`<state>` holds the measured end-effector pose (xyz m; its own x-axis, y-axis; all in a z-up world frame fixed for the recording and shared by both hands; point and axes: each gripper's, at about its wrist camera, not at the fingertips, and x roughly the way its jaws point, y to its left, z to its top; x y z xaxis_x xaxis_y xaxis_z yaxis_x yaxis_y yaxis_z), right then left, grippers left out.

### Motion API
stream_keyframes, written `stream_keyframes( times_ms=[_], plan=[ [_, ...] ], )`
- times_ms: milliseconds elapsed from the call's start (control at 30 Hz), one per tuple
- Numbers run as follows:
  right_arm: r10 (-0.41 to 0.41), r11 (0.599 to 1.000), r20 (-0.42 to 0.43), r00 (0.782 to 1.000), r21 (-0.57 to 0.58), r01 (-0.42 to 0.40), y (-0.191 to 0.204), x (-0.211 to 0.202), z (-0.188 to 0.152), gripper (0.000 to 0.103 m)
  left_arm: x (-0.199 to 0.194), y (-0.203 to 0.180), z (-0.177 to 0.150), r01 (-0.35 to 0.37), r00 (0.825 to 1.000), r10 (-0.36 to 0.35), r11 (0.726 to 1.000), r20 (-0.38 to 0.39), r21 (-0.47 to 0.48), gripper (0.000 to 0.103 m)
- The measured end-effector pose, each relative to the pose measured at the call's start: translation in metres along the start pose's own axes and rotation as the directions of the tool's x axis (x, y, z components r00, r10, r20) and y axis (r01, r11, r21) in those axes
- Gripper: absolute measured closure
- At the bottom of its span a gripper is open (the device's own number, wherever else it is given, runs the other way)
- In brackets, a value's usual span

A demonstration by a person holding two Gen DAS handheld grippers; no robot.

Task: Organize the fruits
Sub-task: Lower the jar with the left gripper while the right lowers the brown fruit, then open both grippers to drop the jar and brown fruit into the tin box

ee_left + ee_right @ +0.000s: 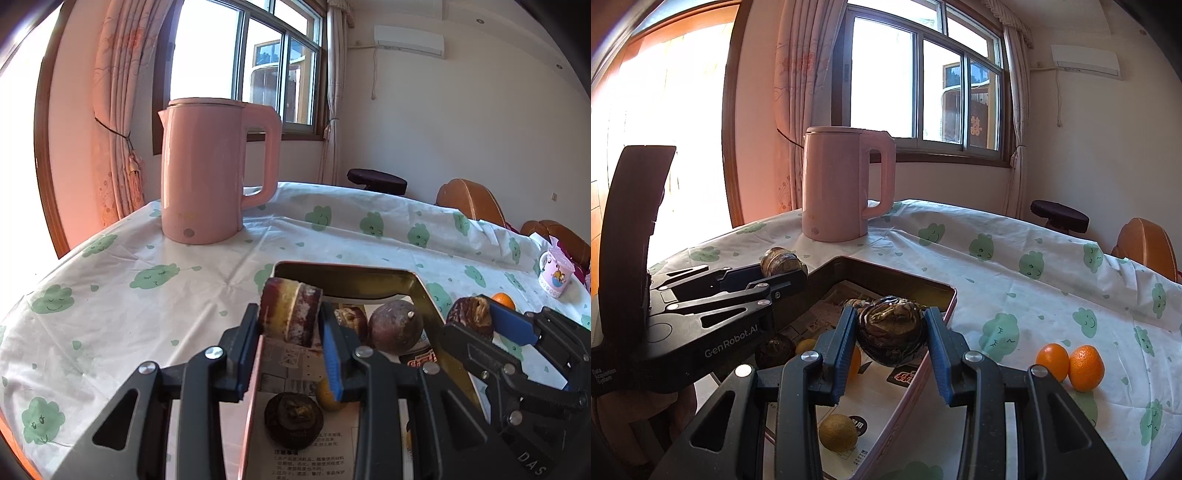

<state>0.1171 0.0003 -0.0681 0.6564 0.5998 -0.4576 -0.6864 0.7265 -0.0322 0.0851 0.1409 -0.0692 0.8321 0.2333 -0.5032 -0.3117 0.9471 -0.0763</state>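
Fruit-sorting scene, round table under a white tablecloth (1052, 266) printed with green clouds.

Left gripper (290, 328): jaws closed on a short, cut cylinder of sugarcane (290, 314), purple skin, yellowish flesh, held above the tin. Seen from the right wrist camera, the same gripper sits at 9 o'clock with its piece over the tin's far-left rim.

Right gripper (892, 332): blue pads pressed on both sides of a dark, wrinkled round fruit (892, 332), glossy brown-green, held above the tin's right half. In the left wrist view it stands at 3 o'clock.

Tin (955, 295): pink, heart-like outline, gold inner wall, lined with printed paper, at the centre of both views. Contents: a brown-purple round fruit with a stem stub (397, 326) at the far end; a dark, shrivelled fruit (293, 419) at the near end; a small yellow-green fruit (837, 432) toward 6 o'clock; an orange fruit partly hidden behind the right gripper's left finger.

Two mandarins (1071, 363): on the cloth outside the tin, at 4 o'clock in the right wrist view, touching each other.

Pink kettle (214, 173): upright, beyond the tin at 11 o'clock, handle to the right.

Cartoon-print mug (554, 275): table edge, 3 o'clock.
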Motion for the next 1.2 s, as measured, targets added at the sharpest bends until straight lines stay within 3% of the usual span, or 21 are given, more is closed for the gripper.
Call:
stream_keyframes(
  times_ms=[367, 900, 1067, 1200],
  plan=[
    [0.004, 1.0, -0.041, 0.999, -0.008, -0.004, 0.003, 0.009, 0.0, 0.063, 0.007, 0.001, 0.0, 0.003, 0.999, -0.003, 1.0, -0.042, 0.012, 0.07],
    [0.043, 0.999, -0.166, 0.985, 0.0, -0.043, 0.003, 0.032, -0.004, 0.063, 0.015, -0.009, -0.002, -0.012, 0.997, 0.017, 0.998, -0.078, 0.063, 0.069],
    [0.04, 0.999, -0.164, 0.986, 0.001, -0.041, 0.003, 0.032, -0.004, 0.052, 0.015, -0.008, -0.001, -0.013, 0.997, 0.018, 0.998, -0.078, 0.063, 0.068],
    [0.038, 0.999, -0.155, 0.987, 0.006, -0.037, 0.002, 0.029, -0.004, 0.052, 0.014, -0.007, -0.001, -0.027, 0.997, 0.031, 0.998, -0.071, 0.061, 0.055]
  ],
)
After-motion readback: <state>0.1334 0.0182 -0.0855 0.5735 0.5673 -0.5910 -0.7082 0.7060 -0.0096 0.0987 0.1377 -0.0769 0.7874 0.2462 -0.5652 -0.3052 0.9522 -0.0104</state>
